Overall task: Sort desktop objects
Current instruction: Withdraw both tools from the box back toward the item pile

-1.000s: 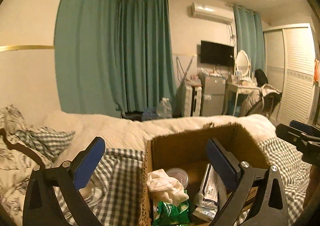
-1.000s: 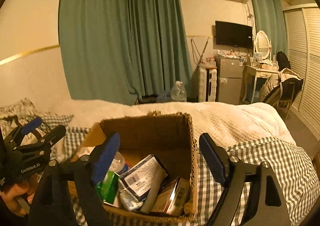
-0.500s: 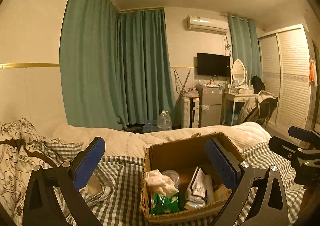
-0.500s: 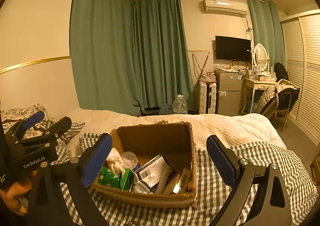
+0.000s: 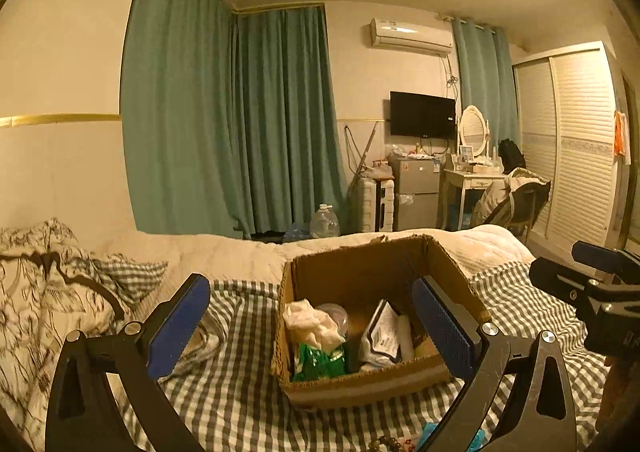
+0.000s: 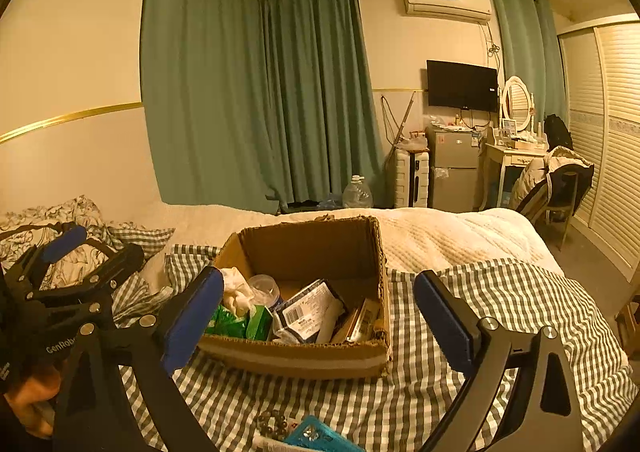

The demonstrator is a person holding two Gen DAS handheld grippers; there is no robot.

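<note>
Both grippers backed away from the box, empty.

The right gripper and left gripper stand wide with nothing between their pads, now farther from the cardboard box than a second ago. The box sits on the checked bed cover, already filled; small items at the near edge look next.

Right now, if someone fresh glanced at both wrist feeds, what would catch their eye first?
First, the open brown cardboard box on the grey-and-white checked bedspread, packed with a green packet, a crumpled white cloth and a barcoded white pouch. Next, both blue-padded grippers, left gripper and right gripper, open and empty, framing it. Behind, teal curtains fill the far wall.
</note>
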